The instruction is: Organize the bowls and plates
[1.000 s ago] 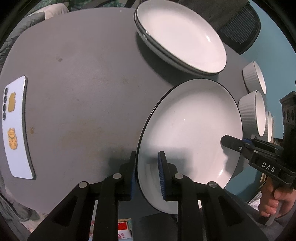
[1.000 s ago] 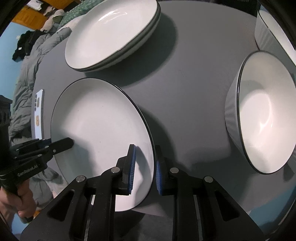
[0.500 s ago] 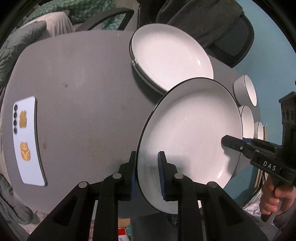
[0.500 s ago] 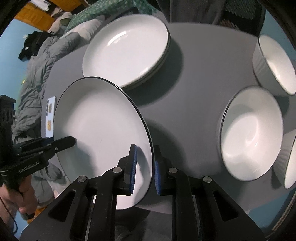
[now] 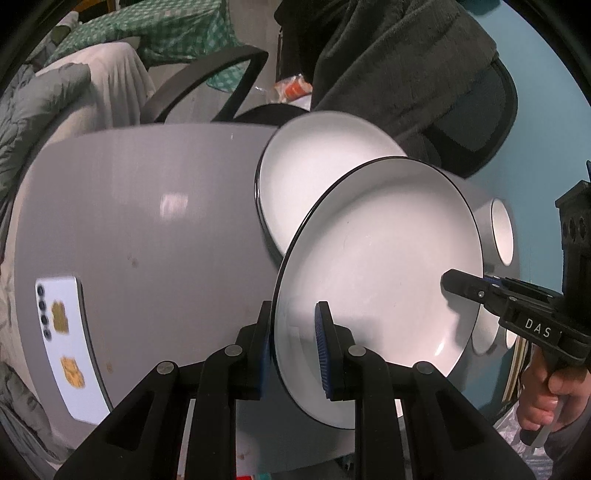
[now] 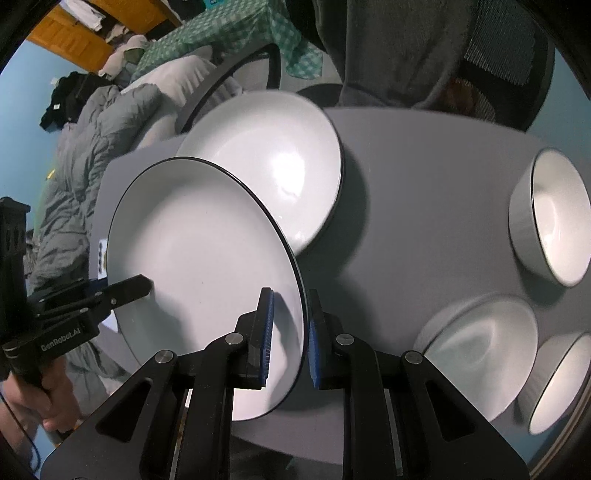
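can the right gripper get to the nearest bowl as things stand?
Probably not: the right gripper is shut on the lifted plate, shared with the left gripper. The bowl itself sits unobstructed.

A round grey surface (image 5: 147, 221) carries a white phone (image 5: 64, 345) lying face down near its left edge — camera lenses and two gold stickers show on its back. Beyond the far edge stands a black office chair (image 5: 491, 122) draped with dark clothing (image 5: 388, 55). Further back — a green checked cloth (image 6: 229, 33) and a grey padded jacket (image 6: 85, 147).
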The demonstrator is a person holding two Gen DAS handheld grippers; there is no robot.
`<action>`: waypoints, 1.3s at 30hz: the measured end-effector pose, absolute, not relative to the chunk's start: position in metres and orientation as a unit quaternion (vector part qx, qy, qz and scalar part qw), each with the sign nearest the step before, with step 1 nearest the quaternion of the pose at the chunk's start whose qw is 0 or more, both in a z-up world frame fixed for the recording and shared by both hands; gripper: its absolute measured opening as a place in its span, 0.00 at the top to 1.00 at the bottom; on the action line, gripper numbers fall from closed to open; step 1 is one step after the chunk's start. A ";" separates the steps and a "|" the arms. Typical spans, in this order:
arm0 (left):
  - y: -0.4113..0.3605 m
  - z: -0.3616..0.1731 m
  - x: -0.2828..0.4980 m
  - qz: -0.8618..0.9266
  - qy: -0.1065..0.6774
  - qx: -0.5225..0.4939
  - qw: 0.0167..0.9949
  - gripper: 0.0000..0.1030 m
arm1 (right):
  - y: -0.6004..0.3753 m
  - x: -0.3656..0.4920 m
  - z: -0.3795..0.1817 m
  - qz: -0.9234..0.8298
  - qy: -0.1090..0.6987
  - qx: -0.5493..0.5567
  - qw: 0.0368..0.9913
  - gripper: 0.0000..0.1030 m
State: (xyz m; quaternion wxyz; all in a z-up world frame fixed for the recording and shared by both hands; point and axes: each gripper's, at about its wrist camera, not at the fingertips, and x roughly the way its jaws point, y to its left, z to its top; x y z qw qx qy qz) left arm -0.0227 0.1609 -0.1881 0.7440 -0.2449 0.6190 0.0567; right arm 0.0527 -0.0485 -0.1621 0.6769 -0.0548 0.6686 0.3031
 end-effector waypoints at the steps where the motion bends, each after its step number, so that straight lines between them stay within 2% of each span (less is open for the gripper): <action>1: 0.163 -0.187 -0.018 0.058 0.618 -0.246 0.745 0.80 | -0.046 0.058 -0.162 0.303 0.668 -0.055 0.678 0.84; 16: 0.177 -0.201 0.038 0.080 0.625 -0.246 0.736 0.79 | -0.016 0.111 -0.174 0.301 0.678 -0.058 0.668 0.84; 39: 0.183 -0.225 0.055 0.096 0.649 -0.247 0.713 0.78 | -0.004 0.133 -0.197 0.286 0.706 -0.060 0.645 0.83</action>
